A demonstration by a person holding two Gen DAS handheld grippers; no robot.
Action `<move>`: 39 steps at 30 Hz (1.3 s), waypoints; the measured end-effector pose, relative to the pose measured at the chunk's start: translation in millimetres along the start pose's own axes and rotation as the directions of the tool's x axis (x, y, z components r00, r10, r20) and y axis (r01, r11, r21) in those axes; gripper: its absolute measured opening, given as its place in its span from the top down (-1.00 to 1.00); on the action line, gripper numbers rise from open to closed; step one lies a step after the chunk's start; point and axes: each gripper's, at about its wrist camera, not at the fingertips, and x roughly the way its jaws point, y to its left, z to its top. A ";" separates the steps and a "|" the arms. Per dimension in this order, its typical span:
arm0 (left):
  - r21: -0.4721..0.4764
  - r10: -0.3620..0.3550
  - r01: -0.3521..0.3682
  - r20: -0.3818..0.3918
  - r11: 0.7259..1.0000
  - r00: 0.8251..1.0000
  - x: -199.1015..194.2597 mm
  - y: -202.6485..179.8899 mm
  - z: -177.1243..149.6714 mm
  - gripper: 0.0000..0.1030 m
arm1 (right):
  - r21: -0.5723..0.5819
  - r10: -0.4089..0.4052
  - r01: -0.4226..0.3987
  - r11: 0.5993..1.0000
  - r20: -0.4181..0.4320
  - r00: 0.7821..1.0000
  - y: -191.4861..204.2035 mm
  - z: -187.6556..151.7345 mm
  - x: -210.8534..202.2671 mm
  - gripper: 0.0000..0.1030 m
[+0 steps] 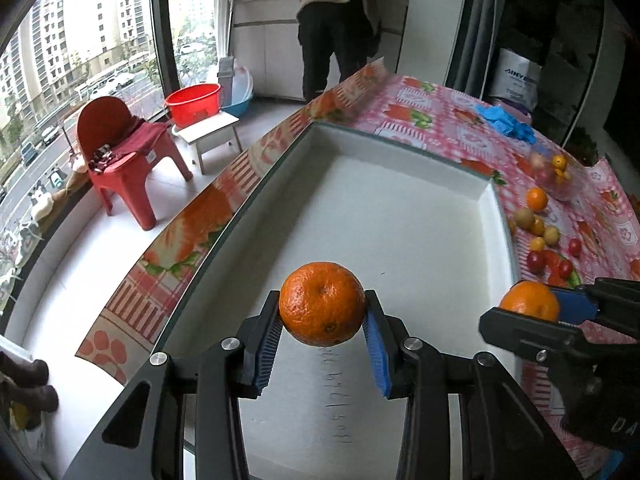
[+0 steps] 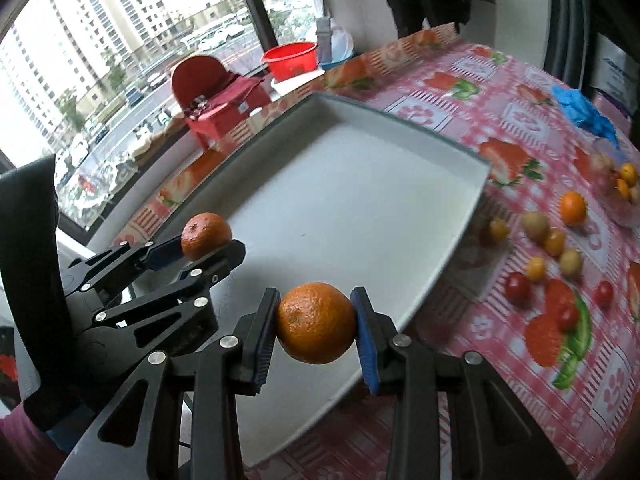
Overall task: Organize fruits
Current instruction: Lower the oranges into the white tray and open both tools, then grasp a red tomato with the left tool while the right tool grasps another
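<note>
My left gripper (image 1: 322, 320) is shut on an orange mandarin (image 1: 322, 303) and holds it above the near part of a white tray (image 1: 400, 152). My right gripper (image 2: 316, 334) is shut on a second mandarin (image 2: 316, 323) at the tray's (image 2: 400, 124) near right edge. Each gripper shows in the other's view: the right one (image 1: 536, 310) with its mandarin (image 1: 526, 300), the left one (image 2: 202, 246) with its mandarin (image 2: 206, 235). Loose fruit lies on the pink tablecloth right of the tray: an orange (image 2: 573, 208), small yellow fruits (image 2: 535, 269) and red cherry tomatoes (image 2: 517, 287).
A blue glove (image 1: 506, 122) lies at the table's far right. A clear bag of fruit (image 1: 554, 172) sits beyond the loose fruit. A person (image 1: 340, 20) stands past the table. A red chair (image 1: 124, 156) and red basin (image 1: 194, 102) stand on the floor to the left.
</note>
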 end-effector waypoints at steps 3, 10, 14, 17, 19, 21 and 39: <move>-0.013 -0.001 0.001 -0.026 1.000 1.000 7.4 3.7 -3.1 0.21 | -0.002 0.005 -0.005 1.000 -0.021 1.000 0.9 -3.4 7.2 0.23; -0.008 0.000 -0.001 -0.049 1.000 0.999 14.7 3.2 -9.4 0.21 | 0.002 0.007 -0.007 1.000 -0.019 1.000 -0.3 -5.3 5.9 0.06; 0.003 0.002 -0.002 -0.034 1.000 0.999 12.8 0.7 -11.9 0.15 | 0.004 -0.012 0.012 1.000 0.017 1.000 -5.2 -5.3 -6.7 -0.36; 0.004 0.006 -0.006 -0.035 1.000 0.999 12.7 0.9 -11.9 0.12 | 0.013 -0.027 0.027 1.000 0.034 0.999 -12.2 -6.0 -15.0 -0.46; 0.008 0.011 -0.010 -0.042 1.000 0.999 12.5 -1.1 -12.3 -0.18 | 0.025 -0.036 0.035 0.999 0.046 0.998 -19.5 -7.9 -21.8 -0.51; 0.001 0.024 -0.024 -0.026 1.000 0.999 10.5 -2.3 -12.0 -0.77 | 0.040 -0.042 0.040 0.998 0.058 0.997 -29.3 -9.5 -29.4 -0.55; 0.100 -0.111 0.110 0.006 0.989 0.994 -24.9 -70.0 3.8 -0.80 | 0.345 -0.253 0.204 0.916 0.104 0.962 -162.6 -38.3 -94.4 -1.00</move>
